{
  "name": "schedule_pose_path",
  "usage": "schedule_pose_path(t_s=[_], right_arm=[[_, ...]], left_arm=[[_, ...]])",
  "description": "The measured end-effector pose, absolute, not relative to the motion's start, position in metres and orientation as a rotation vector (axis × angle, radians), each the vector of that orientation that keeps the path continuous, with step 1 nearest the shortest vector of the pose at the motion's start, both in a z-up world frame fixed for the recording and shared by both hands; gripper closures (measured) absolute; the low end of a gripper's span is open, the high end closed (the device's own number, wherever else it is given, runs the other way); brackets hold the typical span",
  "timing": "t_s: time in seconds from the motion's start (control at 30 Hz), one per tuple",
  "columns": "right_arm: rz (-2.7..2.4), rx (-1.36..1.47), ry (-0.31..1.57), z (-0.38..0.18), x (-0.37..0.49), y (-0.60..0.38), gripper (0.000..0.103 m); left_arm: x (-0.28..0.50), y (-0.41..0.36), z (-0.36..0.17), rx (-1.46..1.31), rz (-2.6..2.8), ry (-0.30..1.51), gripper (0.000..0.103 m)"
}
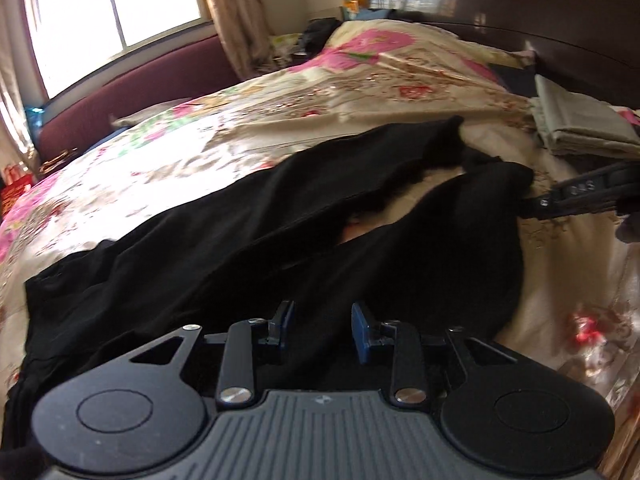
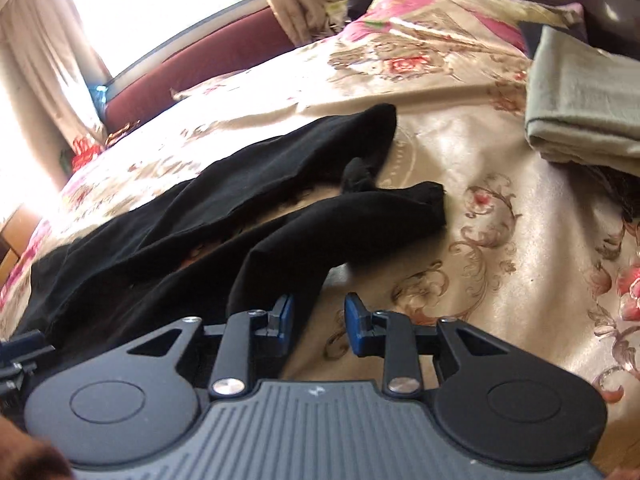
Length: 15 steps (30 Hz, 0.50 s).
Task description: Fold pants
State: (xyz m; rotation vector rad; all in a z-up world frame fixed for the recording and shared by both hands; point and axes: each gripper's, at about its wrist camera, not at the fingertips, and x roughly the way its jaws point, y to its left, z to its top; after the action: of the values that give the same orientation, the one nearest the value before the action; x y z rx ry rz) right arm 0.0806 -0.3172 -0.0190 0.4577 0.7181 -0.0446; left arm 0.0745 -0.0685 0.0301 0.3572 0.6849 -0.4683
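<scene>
Pants [image 1: 224, 248], black and soft, lie spread across the floral bedspread [image 1: 192, 148], the two legs splayed apart in a loose V with a strip of cream quilt showing between them. Both cuffs point toward the headboard, the waist end toward the cameras, and the cloth is rumpled, not flat. A folded grey-green garment [image 2: 580, 116] sits well apart near the pillow end, clear of the work.

Judging by how things lie, no fold has been made yet; the step in hand is to bring one leg over the other. That goes best if the nearer leg is pinched at its outer edge, one grip near the cuff and one near the hip, then lifted only just clear of the quilt and carried across so the seams line up. Dragging would bunch this limp fabric, so smoothing the wrinkles first should pay off.

The left gripper [image 1: 322, 322] hovers over the upper part of the pants, its blue pads parted with nothing held between them. The right gripper [image 2: 318, 318] sits at the outer edge of the nearer leg, jaws likewise apart and empty; its left pad seems to overlap the cloth's edge, though whether it touches is hard to tell through the fisheye.
</scene>
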Motion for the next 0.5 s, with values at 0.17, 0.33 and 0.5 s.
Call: schedule_pose_path(t_s=[0.17, 0.33, 0.5], right_arm=[[-0.051, 0.459, 0.684, -0.012, 0.116, -0.334, 0.073], [0.002, 0.3, 0.653, 0.009, 0.173, -0.308, 0.068], [0.059, 0.257, 0.658, 0.014, 0.194, -0.292, 0.065]], left_arm=[[0.093, -0.125, 0.025, 0.391, -0.552, 0.711, 0.056], [0.114, -0.134, 0.01, 0.377, -0.534, 0.769, 0.056], [0.119, -0.13, 0.001, 0.344, -0.521, 0.806, 0.056]])
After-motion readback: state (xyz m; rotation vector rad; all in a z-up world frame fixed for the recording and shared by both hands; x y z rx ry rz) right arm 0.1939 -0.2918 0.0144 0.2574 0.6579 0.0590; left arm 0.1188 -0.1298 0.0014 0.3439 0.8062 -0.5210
